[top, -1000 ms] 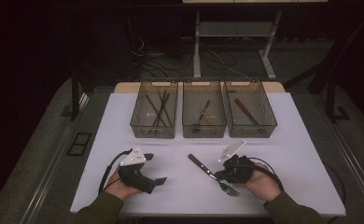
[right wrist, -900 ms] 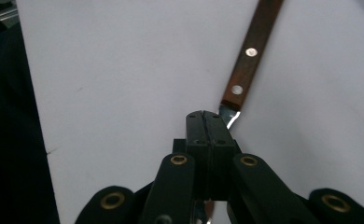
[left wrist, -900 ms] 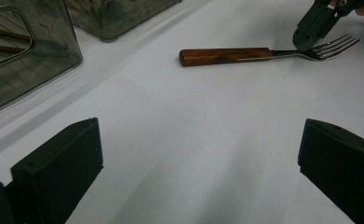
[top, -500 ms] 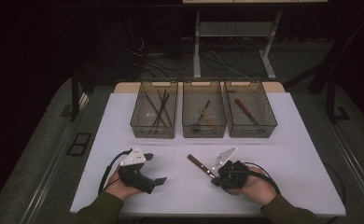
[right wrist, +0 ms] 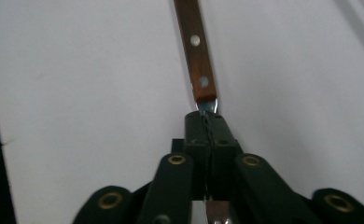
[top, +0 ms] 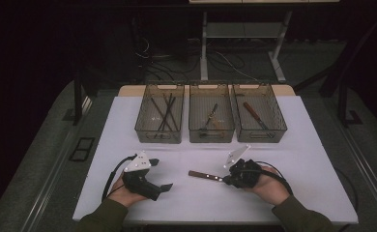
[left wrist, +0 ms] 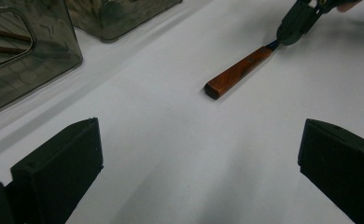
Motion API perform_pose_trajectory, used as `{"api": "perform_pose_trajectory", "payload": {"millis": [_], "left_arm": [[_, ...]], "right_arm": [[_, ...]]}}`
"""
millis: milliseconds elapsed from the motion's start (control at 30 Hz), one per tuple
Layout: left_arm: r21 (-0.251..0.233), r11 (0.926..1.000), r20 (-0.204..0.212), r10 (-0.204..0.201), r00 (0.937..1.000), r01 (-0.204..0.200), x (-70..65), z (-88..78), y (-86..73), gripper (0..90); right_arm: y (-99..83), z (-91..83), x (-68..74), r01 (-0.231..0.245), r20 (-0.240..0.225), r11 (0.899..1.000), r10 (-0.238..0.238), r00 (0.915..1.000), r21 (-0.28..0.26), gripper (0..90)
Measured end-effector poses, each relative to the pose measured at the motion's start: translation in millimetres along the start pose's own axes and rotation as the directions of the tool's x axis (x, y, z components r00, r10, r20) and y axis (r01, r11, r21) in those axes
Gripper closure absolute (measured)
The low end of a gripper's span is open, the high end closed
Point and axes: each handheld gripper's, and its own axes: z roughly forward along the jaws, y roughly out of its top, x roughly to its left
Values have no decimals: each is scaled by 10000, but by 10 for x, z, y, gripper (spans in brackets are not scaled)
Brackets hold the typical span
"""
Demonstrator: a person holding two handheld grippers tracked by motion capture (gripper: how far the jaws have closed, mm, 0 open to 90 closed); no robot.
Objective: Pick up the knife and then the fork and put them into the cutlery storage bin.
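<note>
R gripper [right wrist: 207, 122] pinches metal neck of wooden-handled steel fork [top: 205, 175], handle toward 9 o'clock. L gripper [left wrist: 199, 158] spread, nothing between.

Both grippers are black and blocky — the left gripper [top: 163, 186] and the right gripper [top: 226, 181] each carry a pale grey three-cornered plate on top, dotted with small dark screw holes, and trail a looping black cable. Up close the jaws are matte black slabs with square edges, their linkage arms pinned by brass-coloured rivets. The person wears olive-green long sleeves — cuffs ending at the wrists.
</note>
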Motion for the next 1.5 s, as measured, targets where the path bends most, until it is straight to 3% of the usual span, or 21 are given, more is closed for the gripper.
{"api": "perform_pose_trajectory", "payload": {"millis": [100,267,433,600,800,1033,1200,1500], "left_arm": [[3,10000,-2,-17,10000,17,0,5,0,0],[9,10000,6,52,10000,-52,4,0,1,0],[3,10000,36,46,10000,-46,4,1,-1,0],[1,10000,41,1,10000,-1,1,0,0,0],[2,10000,42,2,10000,-2,2,3,-1,0],[6,10000,43,5,10000,-5,-1,1,1,0],[-8,10000,54,64,10000,-64,8,-1,1,0],[-23,10000,57,3,10000,-3,2,-1,0,0]], "right_arm": [[136,-52,-27,353,-76,9992,-352,9994,194,796],[424,-1,-50,1116,-168,9848,-1103,9938,1330,688],[616,124,-57,1513,-374,9599,-1466,9885,2360,693],[701,227,-45,1767,-660,9387,-1645,9842,2960,696],[709,334,-23,2101,-786,9148,-1949,9777,3449,721],[741,350,24,2365,-649,8972,-2291,9712,3729,771],[731,334,6,2223,-647,9049,-2135,9748,3630,772],[694,237,-101,1564,-592,9393,-1452,9876,3054,776]]}}
